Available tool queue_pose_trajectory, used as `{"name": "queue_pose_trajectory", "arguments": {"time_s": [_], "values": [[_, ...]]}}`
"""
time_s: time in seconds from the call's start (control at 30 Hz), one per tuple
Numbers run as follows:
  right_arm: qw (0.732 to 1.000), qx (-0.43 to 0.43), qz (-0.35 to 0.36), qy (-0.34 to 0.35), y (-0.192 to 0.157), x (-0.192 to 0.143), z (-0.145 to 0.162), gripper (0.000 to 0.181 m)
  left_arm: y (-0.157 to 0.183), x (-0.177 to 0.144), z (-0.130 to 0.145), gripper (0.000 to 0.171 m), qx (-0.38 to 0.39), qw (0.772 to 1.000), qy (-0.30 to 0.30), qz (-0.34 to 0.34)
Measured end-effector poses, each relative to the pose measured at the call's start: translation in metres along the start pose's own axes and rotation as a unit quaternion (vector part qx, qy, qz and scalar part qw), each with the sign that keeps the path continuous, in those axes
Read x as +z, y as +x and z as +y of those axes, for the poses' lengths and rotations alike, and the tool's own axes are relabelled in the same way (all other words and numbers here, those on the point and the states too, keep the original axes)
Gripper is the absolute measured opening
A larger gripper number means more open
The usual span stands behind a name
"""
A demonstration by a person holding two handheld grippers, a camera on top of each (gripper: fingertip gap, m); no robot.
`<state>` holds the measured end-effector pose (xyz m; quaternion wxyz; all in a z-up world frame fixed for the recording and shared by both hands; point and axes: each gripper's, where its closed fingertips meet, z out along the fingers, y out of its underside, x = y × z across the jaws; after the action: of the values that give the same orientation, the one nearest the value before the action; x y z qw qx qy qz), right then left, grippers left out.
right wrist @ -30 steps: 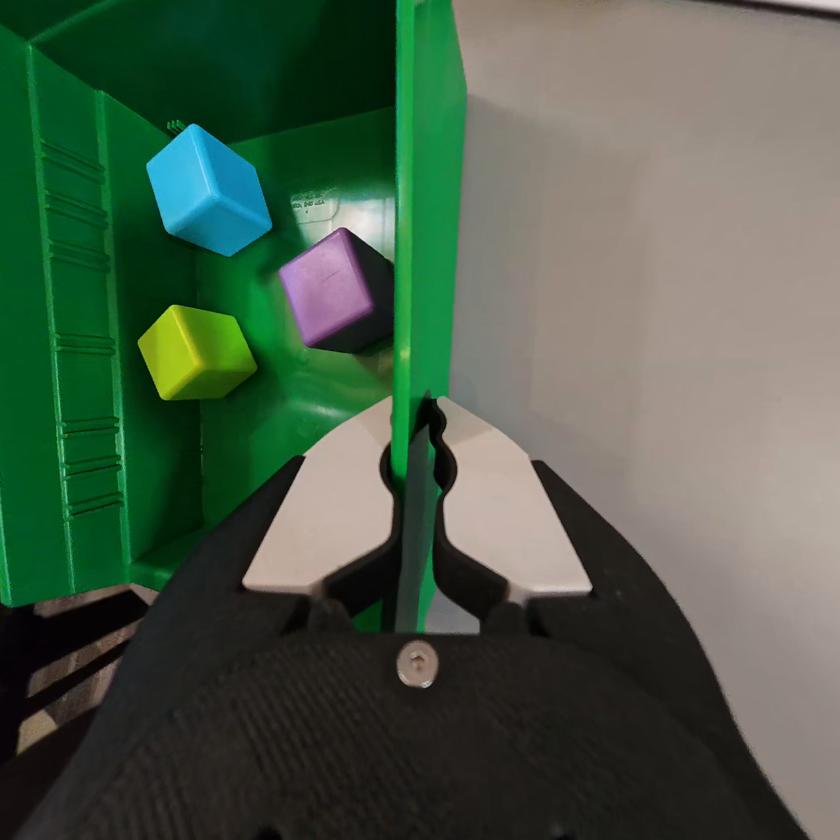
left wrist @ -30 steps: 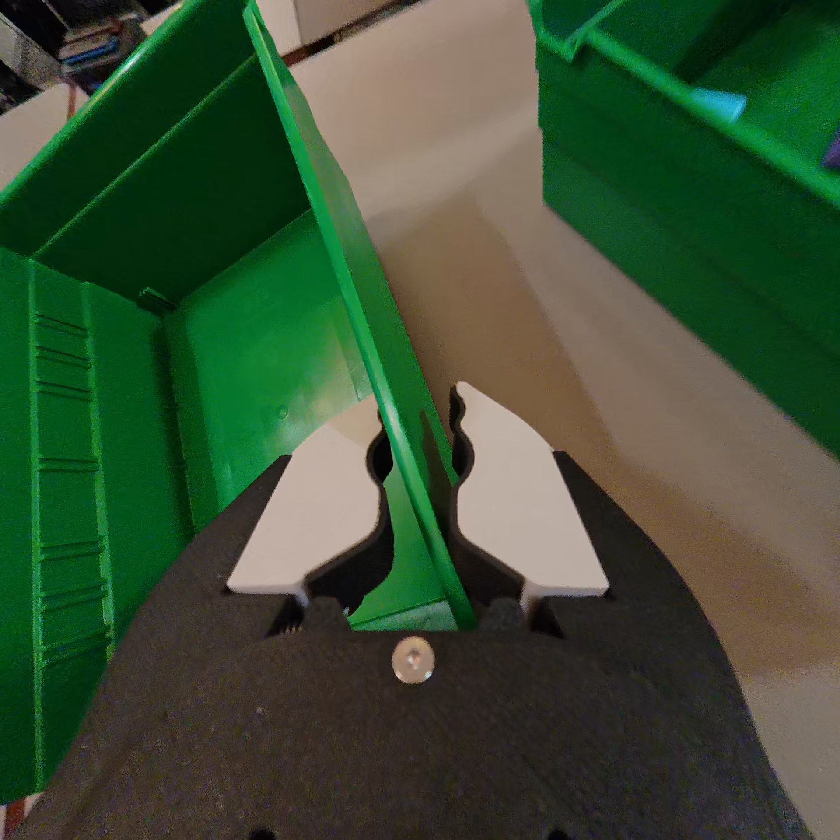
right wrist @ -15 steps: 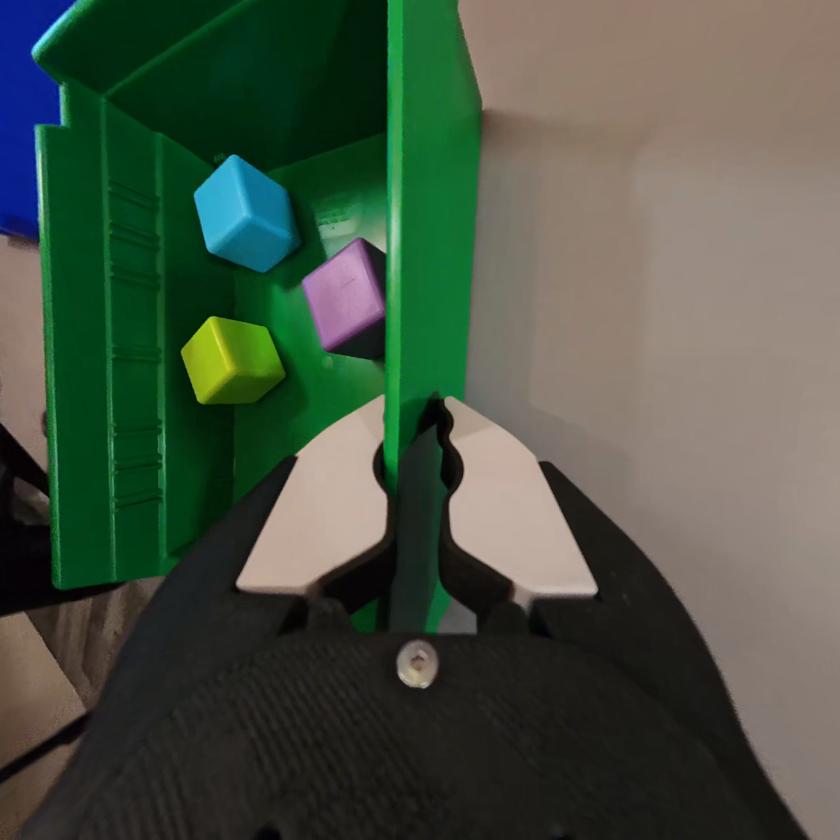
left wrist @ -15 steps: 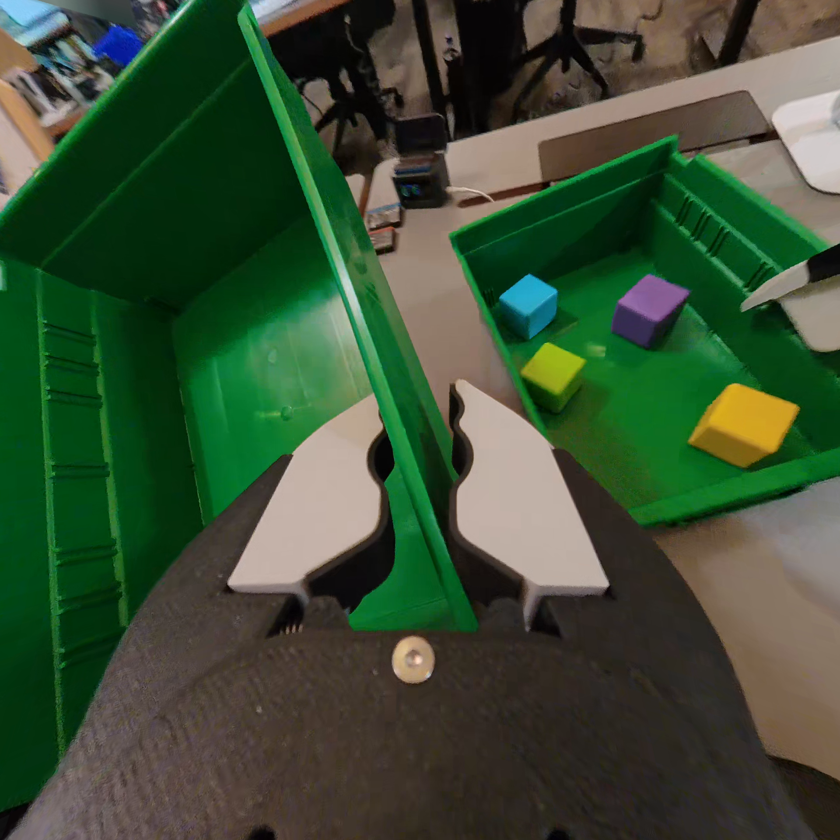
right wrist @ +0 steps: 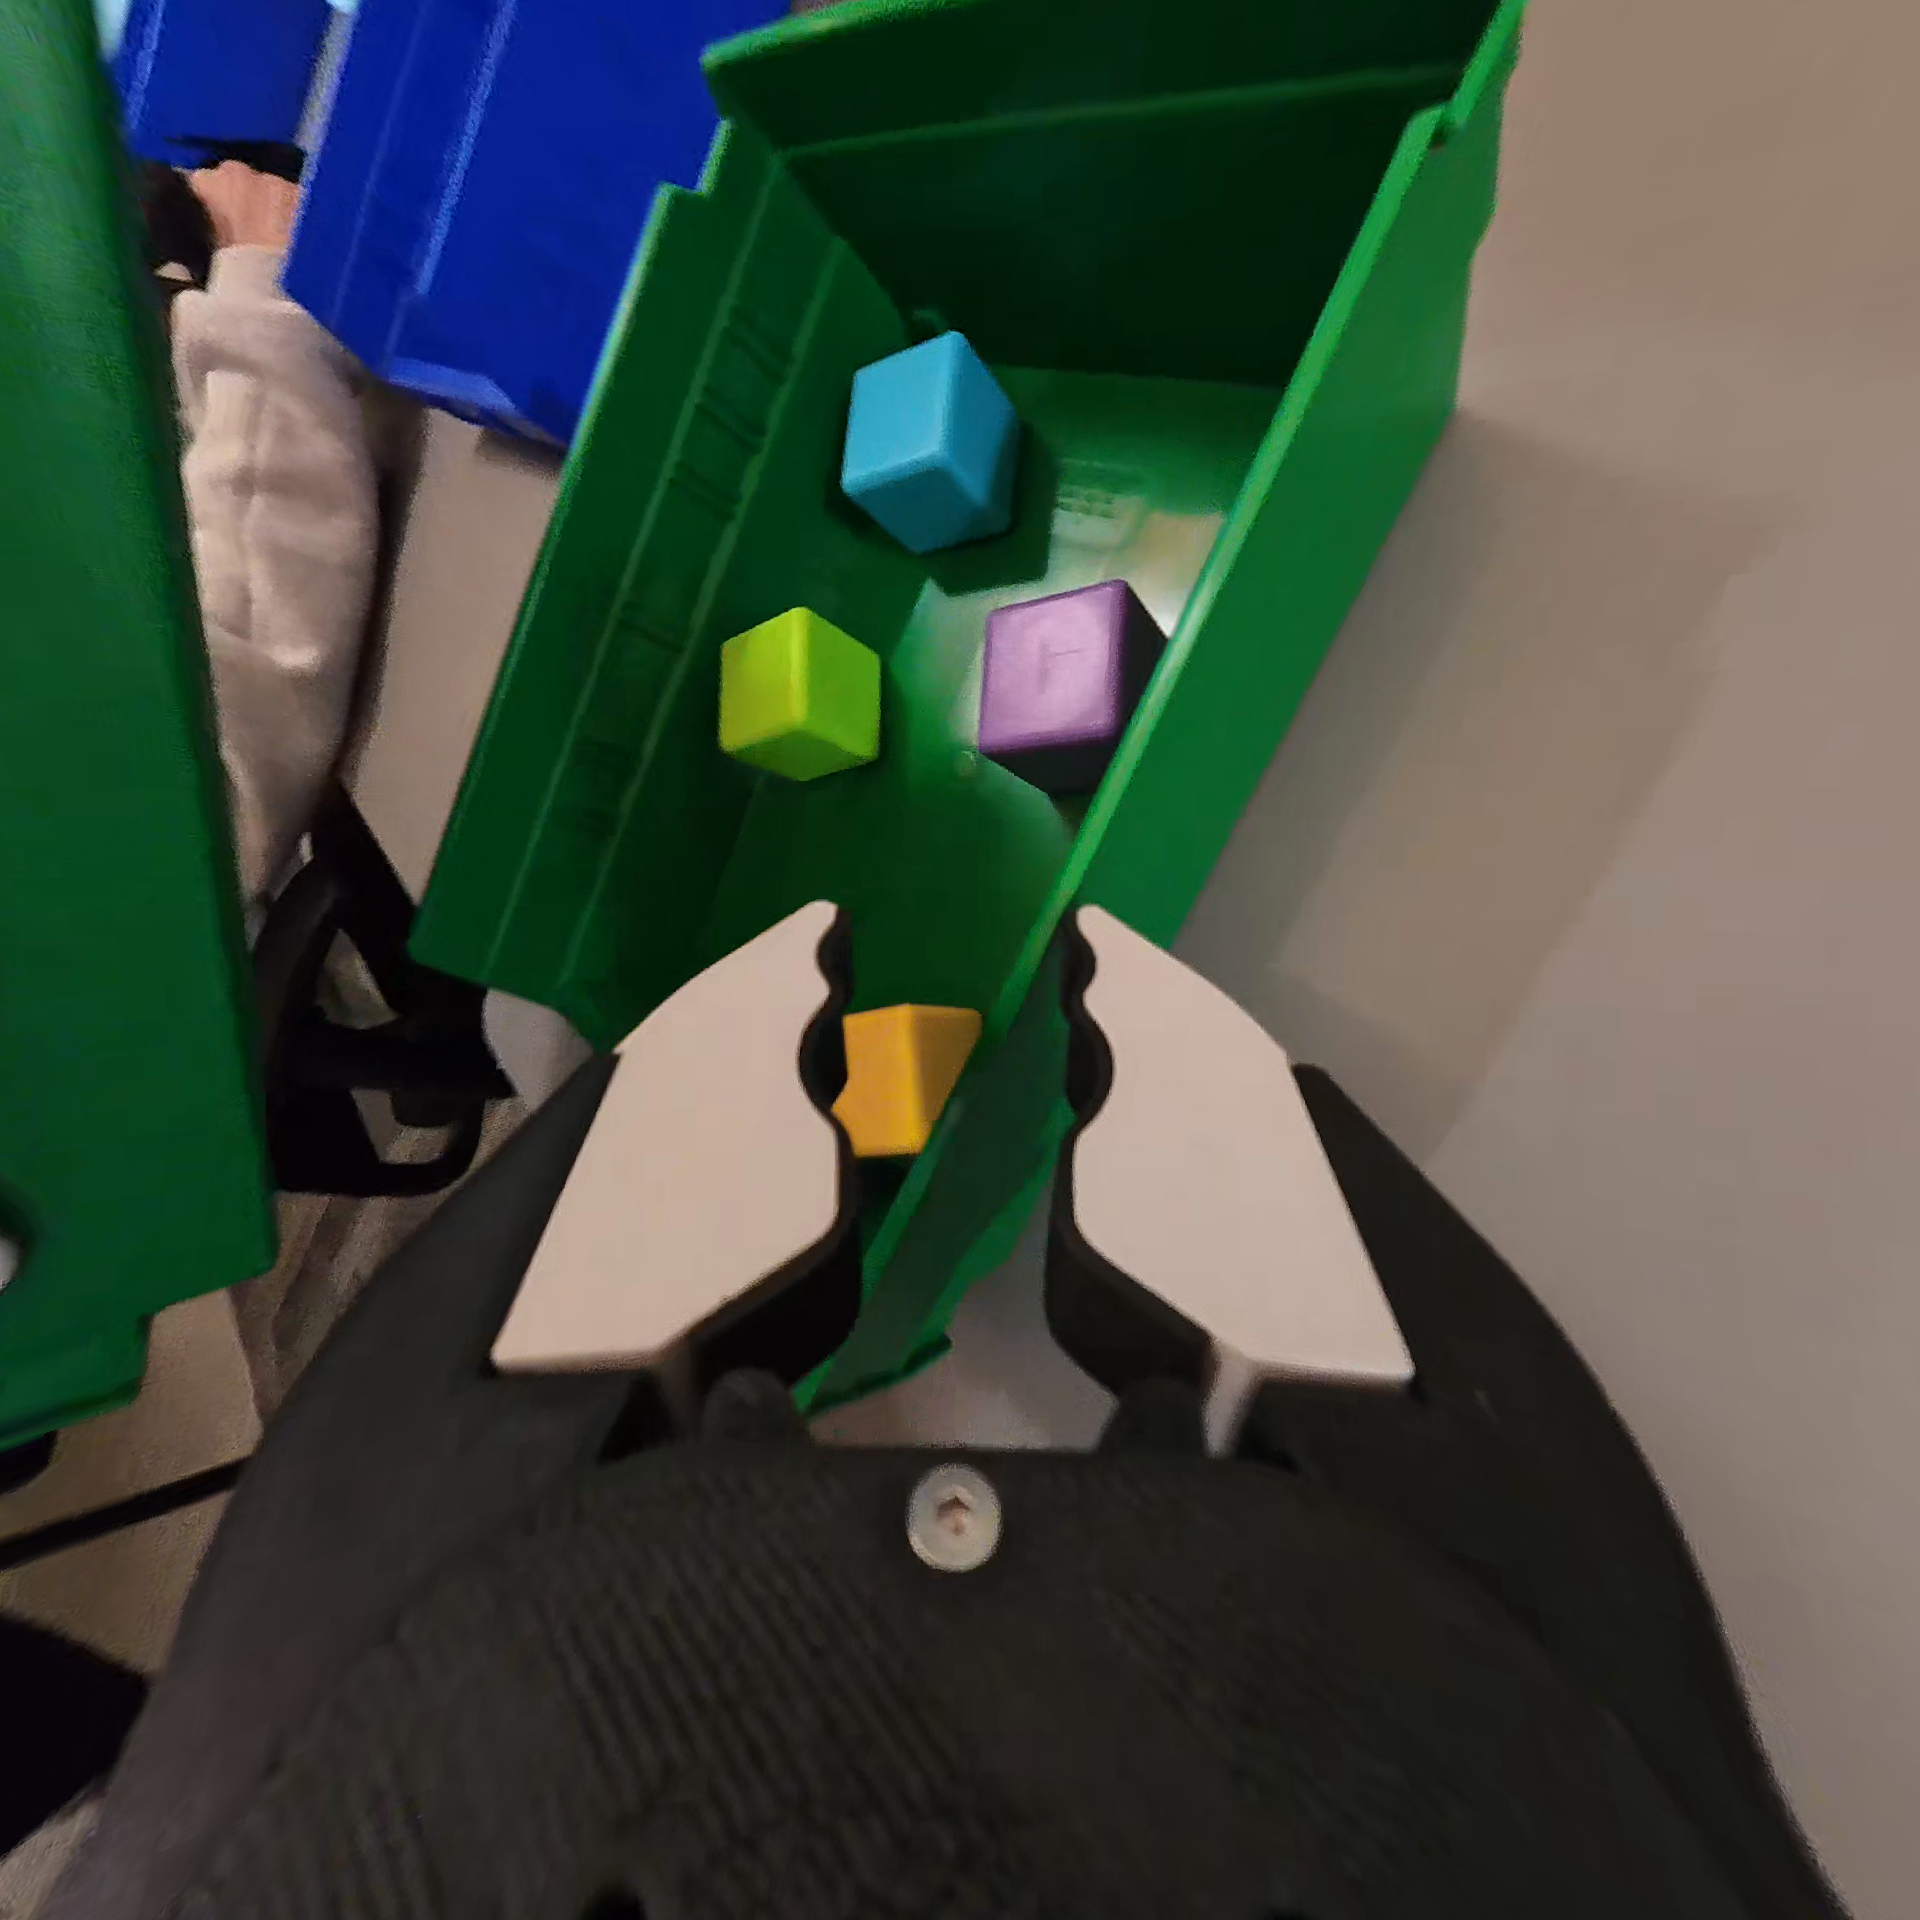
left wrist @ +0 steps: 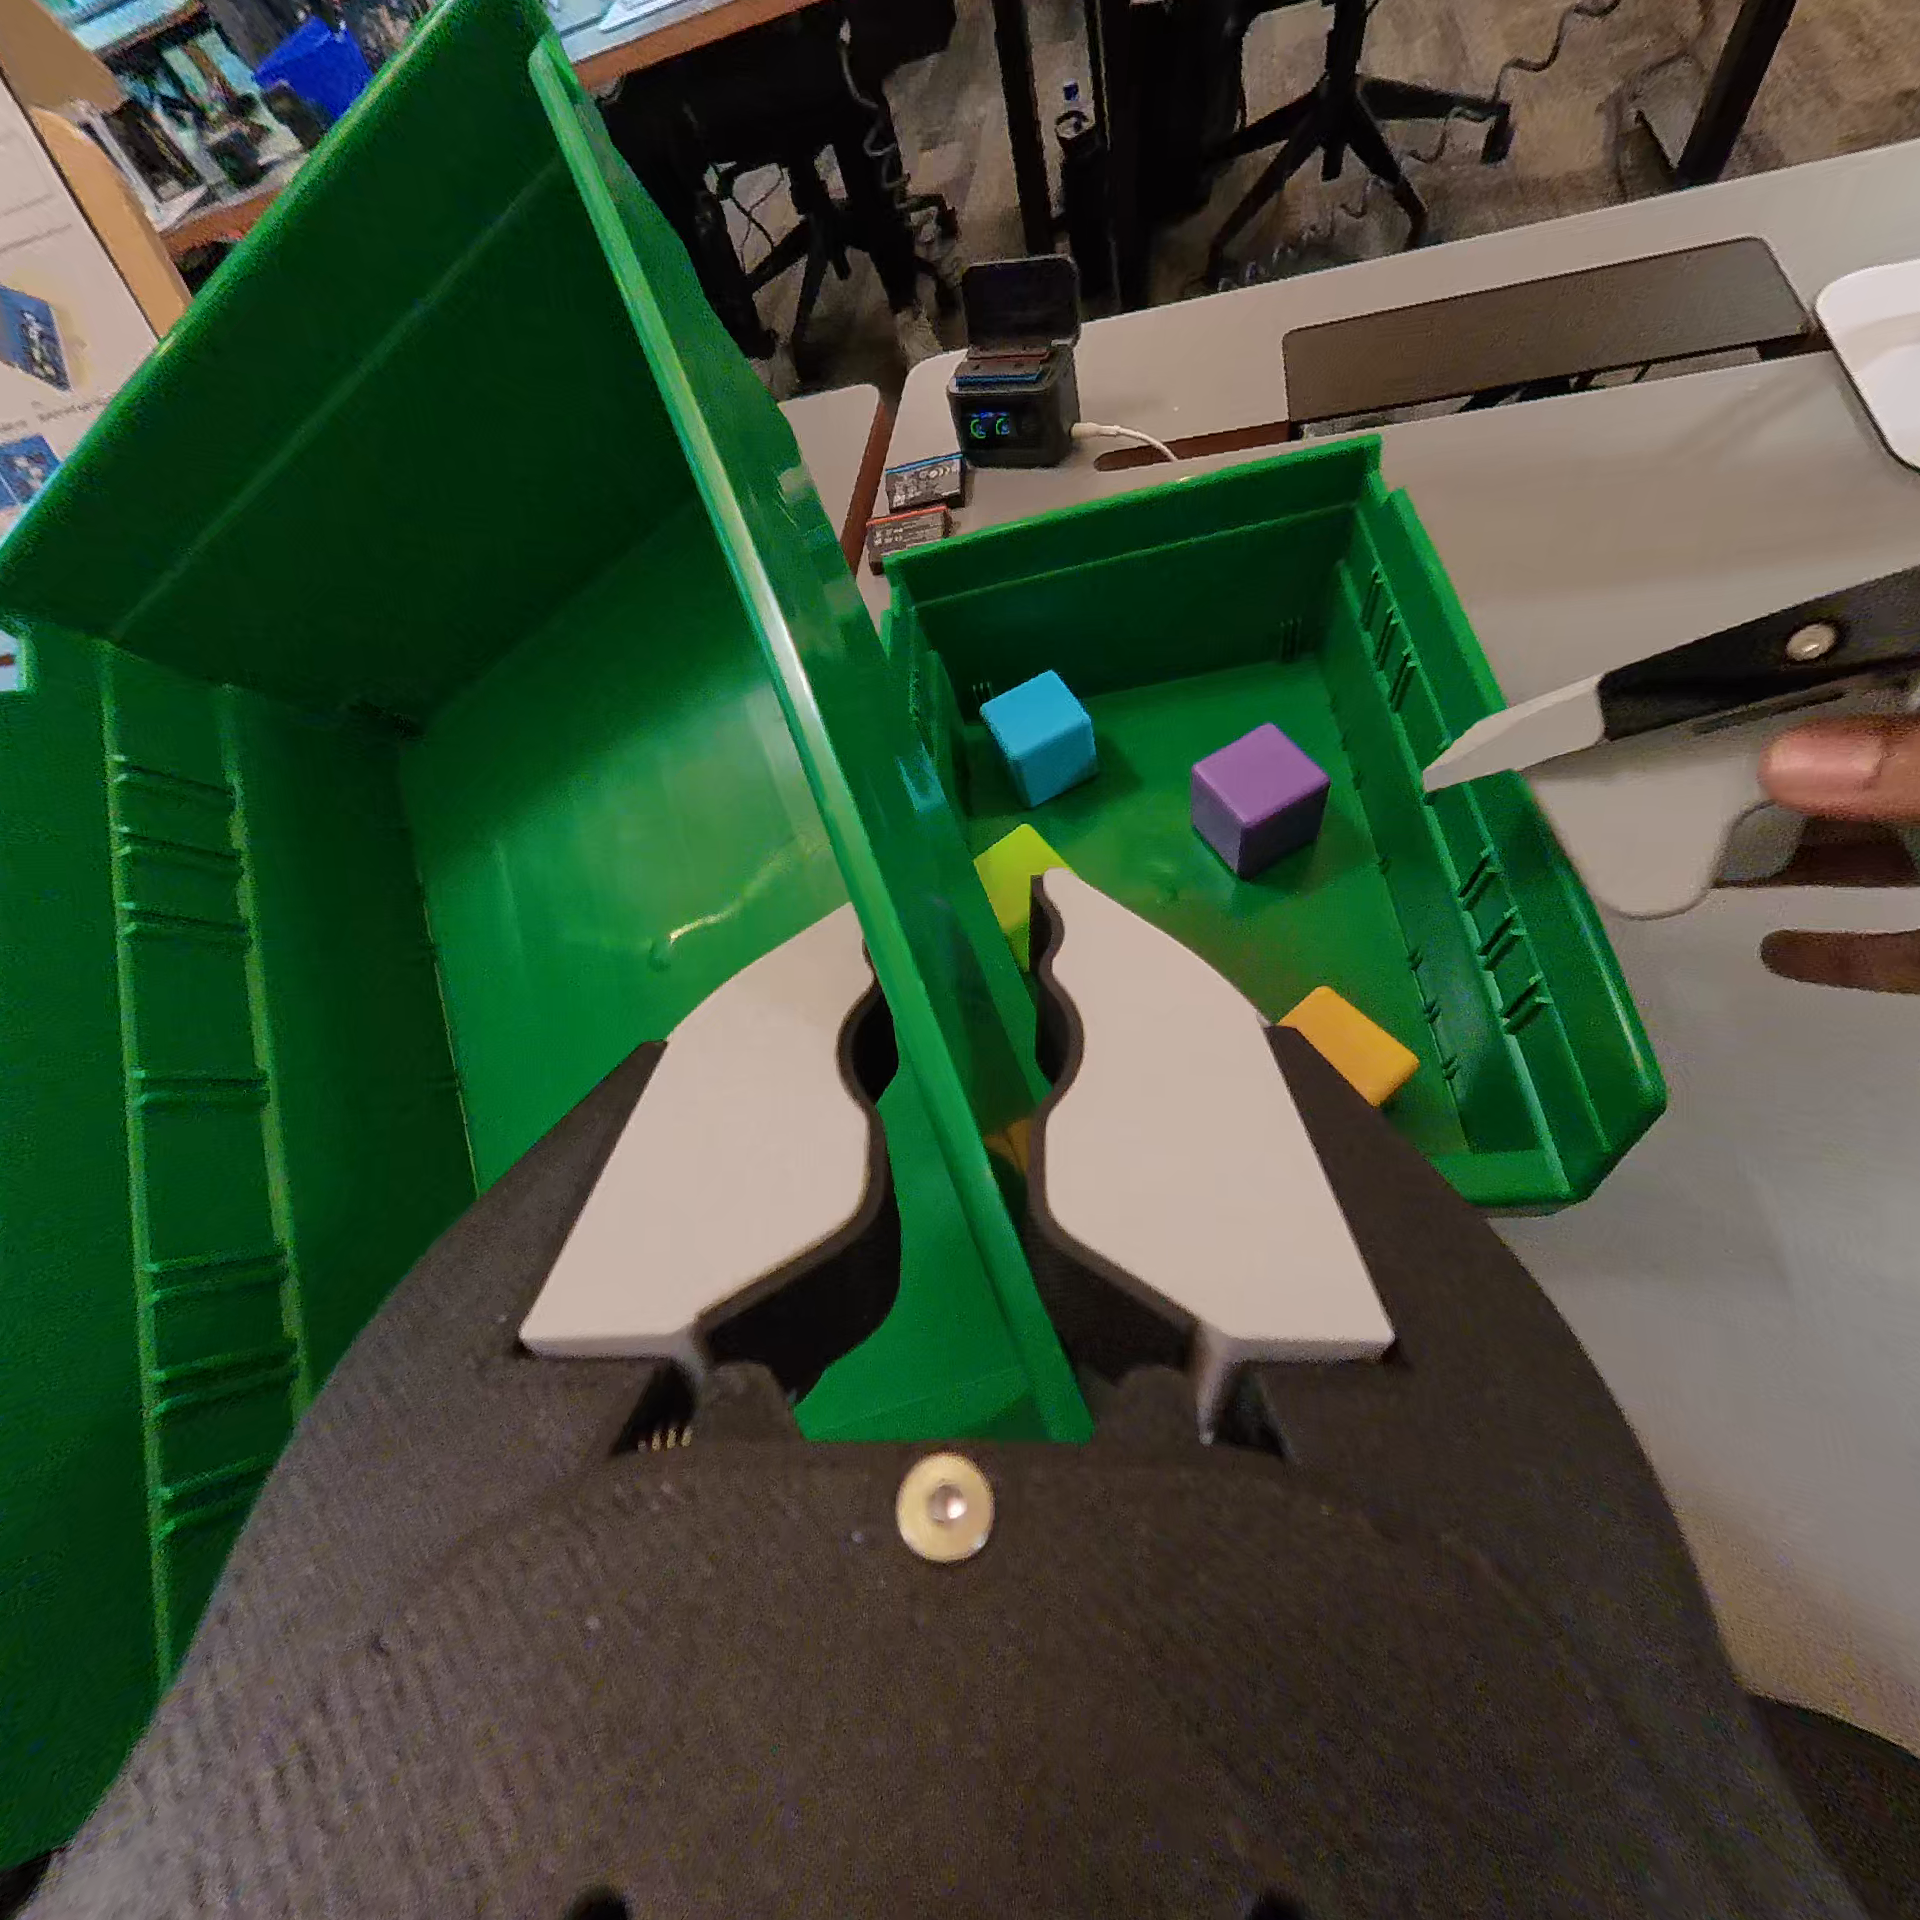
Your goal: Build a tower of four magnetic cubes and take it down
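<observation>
The left gripper (left wrist: 956, 925) is clamped on the side wall of an empty green bin (left wrist: 416, 623), lifted and tilted. The right gripper (right wrist: 951, 925) has its jaws parted around the wall of a second green bin (right wrist: 1299, 520) without pressing it. That bin, on the grey tabletop (right wrist: 1662, 727), holds blue (right wrist: 925, 436), lime (right wrist: 795, 691), purple (right wrist: 1060, 670) and yellow cubes (right wrist: 904, 1075).
</observation>
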<state>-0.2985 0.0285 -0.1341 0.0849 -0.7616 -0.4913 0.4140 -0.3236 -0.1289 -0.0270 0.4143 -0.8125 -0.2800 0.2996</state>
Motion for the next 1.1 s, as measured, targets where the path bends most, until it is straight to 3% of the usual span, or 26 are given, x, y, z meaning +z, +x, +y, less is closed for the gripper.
{"name": "queue_pose_trajectory", "arguments": {"time_s": [0.17,0.33,0.47,0.63,0.73,0.87,1.1], "values": [[0.996,0.021,-0.074,0.045,0.002,-0.06,-0.006,0.036,0.018,-0.01,-0.017,0.025,0.019,1.0,0.02,0.009],[0.993,0.01,-0.098,0.071,0.053,-0.141,0.035,0.036,0.065,-0.04,-0.053,0.026,0.041,0.994,0.069,0.07],[0.991,0.043,-0.066,0.109,0.134,-0.206,0.082,0.034,0.14,-0.079,-0.087,0.026,0.067,0.975,0.132,0.168],[0.962,0.151,-0.068,0.215,0.222,-0.299,0.118,0.032,0.27,-0.112,-0.106,0.026,0.127,0.934,0.158,0.294],[0.948,0.169,-0.039,0.267,0.265,-0.347,0.141,0.032,0.356,-0.12,-0.099,0.026,0.158,0.904,0.15,0.367],[0.928,0.112,0.142,0.324,0.329,-0.406,0.184,0.029,0.465,-0.126,-0.063,0.025,0.216,0.865,0.116,0.437],[0.891,0.075,0.243,0.377,0.358,-0.472,0.184,0.031,0.601,-0.109,-0.01,0.025,0.284,0.815,0.035,0.503]]}}
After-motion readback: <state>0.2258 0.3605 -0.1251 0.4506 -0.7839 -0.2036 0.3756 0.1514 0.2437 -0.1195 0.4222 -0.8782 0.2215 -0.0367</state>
